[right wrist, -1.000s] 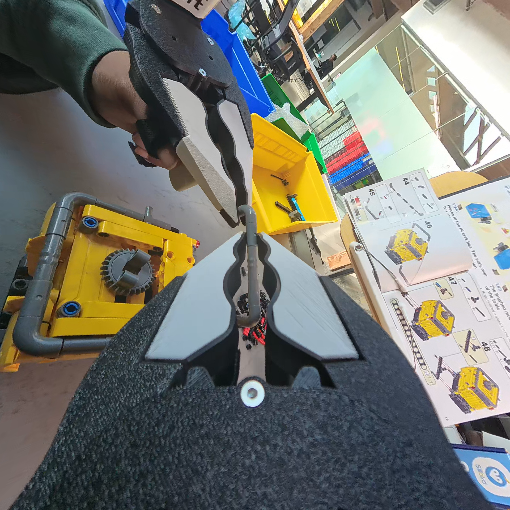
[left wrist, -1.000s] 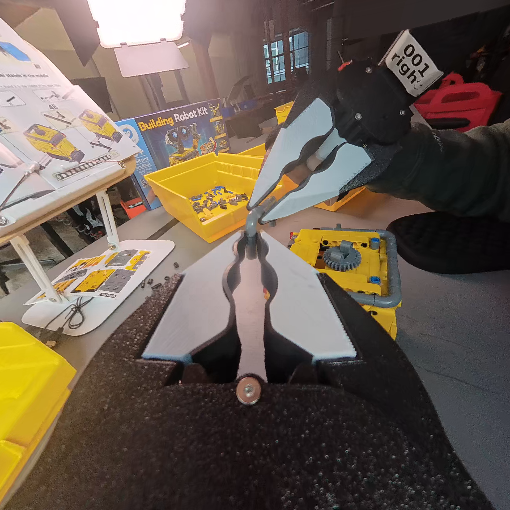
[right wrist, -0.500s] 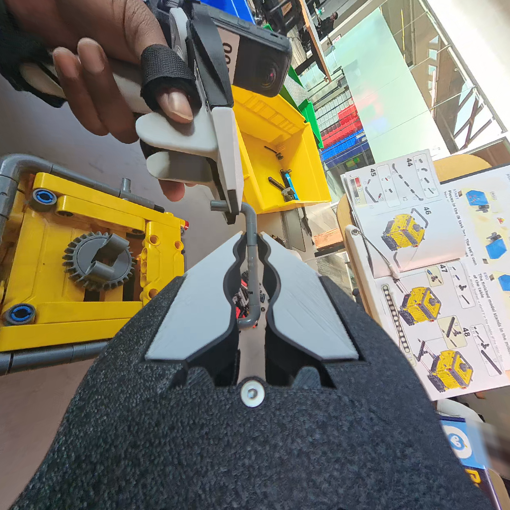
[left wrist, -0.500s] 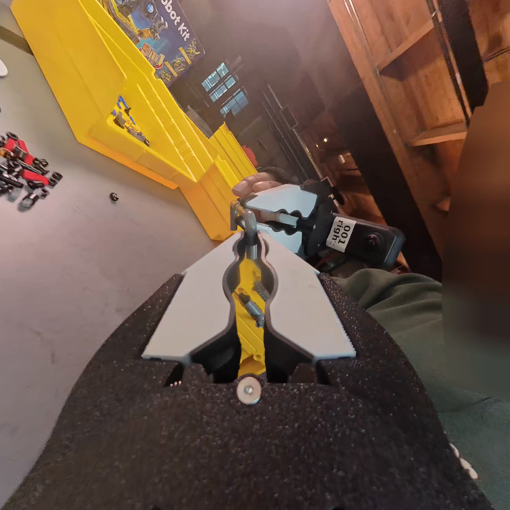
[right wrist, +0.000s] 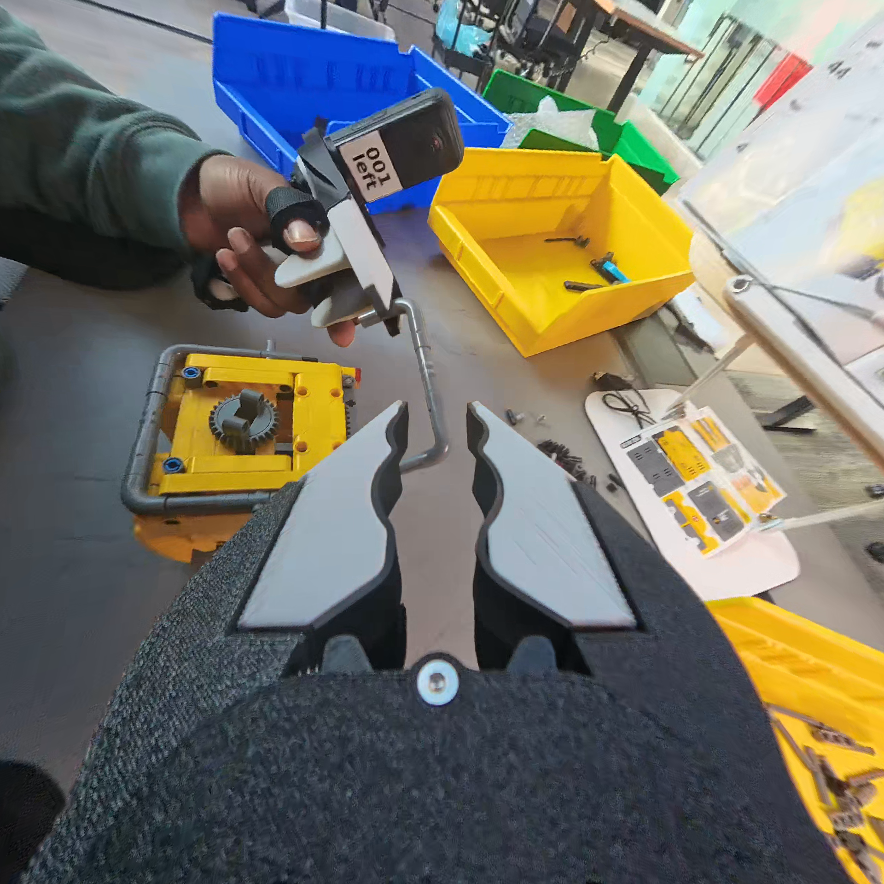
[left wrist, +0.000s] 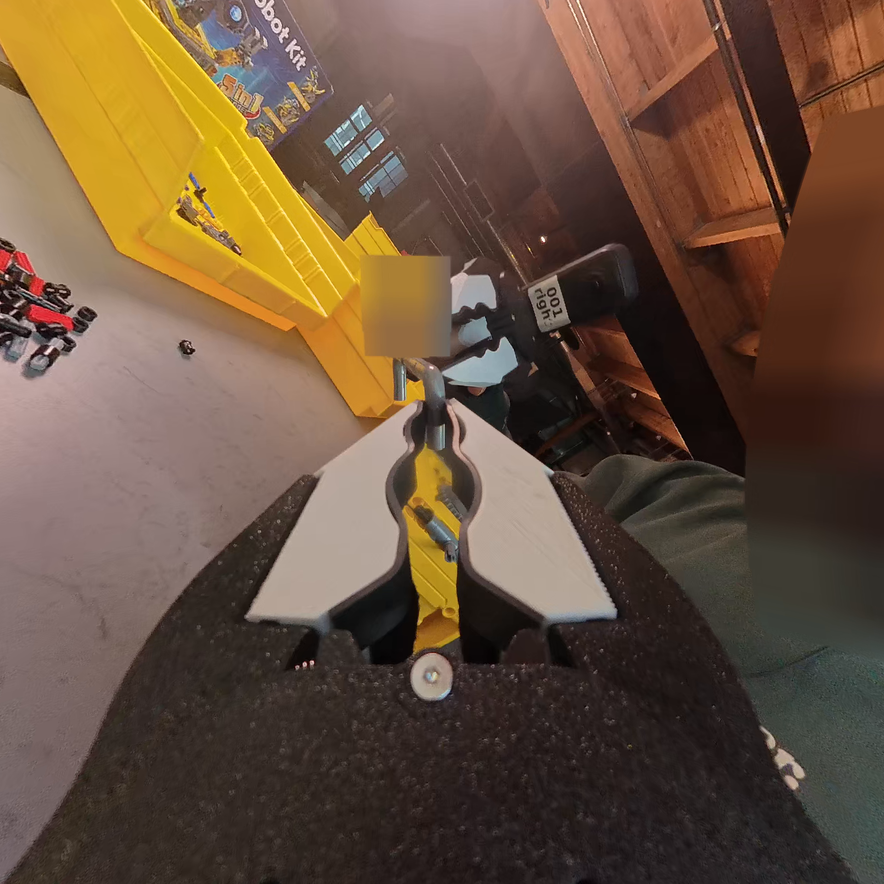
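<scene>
Left gripper (left wrist: 433,411): fingers closed on one end of a grey bent tube (left wrist: 433,382); in the right wrist view the same gripper (right wrist: 390,311) is held in a hand (right wrist: 239,229) above the table (right wrist: 71,363), pinching the tube's upper end.
Right gripper (right wrist: 437,416): fingers parted with a clear gap, holding nothing; the lower part of the tube (right wrist: 428,397) hangs in the gap between the tips, and I cannot tell whether it touches the left finger.
Tube: grey, with a bend at each end; the upper bend is at the left gripper, the lower bend sits by the right gripper's left finger; it hangs in the air over the table.
Model (right wrist: 248,430): yellow block build with a grey gear on top and a grey tube frame round its edge, standing on the table left of the right gripper, below the left gripper.
Yellow bin (right wrist: 564,239): on the table beyond the tube, a few small dark and blue parts inside.
Blue bin (right wrist: 306,81): behind the left gripper.
Green bin (right wrist: 617,124): behind the yellow bin.
Sticker sheet (right wrist: 698,478): on a white stand base to the right of the right gripper.
Loose parts (left wrist: 33,311): red and black pieces on the table at the left edge of the left wrist view.
Box (left wrist: 268,57): blue kit box behind a row of yellow bins in the left wrist view.
</scene>
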The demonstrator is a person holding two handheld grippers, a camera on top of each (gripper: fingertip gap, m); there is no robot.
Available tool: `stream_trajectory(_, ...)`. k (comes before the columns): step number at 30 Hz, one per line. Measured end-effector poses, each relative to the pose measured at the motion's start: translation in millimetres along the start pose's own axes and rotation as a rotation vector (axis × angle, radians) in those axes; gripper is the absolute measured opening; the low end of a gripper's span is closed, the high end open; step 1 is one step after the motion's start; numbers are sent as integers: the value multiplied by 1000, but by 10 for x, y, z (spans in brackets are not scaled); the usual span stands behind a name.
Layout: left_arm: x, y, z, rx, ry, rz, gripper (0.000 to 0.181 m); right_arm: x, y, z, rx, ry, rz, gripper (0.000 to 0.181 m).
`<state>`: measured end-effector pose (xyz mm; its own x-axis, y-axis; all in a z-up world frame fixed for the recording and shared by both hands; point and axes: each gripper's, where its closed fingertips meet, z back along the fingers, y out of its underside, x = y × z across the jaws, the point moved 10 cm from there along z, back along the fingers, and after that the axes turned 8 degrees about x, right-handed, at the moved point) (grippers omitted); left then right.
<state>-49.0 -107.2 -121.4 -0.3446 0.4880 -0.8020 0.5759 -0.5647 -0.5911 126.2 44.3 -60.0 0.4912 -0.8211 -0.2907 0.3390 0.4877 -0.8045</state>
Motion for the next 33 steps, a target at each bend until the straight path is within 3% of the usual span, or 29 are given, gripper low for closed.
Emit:
stream_trajectory(12,-131,35,-80,98,-41,-160,6,-17,94,-107,25,-214,-42,7)
stream_trajectory(16,-109,18,-53,61,-29,-116,6,65,56,-116,26,-48,115,7)
stream_trajectory(25,-18,30,-43,-49,81,84,5,376,50,-251,115,579,661,7)
stream_trajectory(33,-37,28,-53,-58,107,94,5,380,54,-273,98,641,688,7)
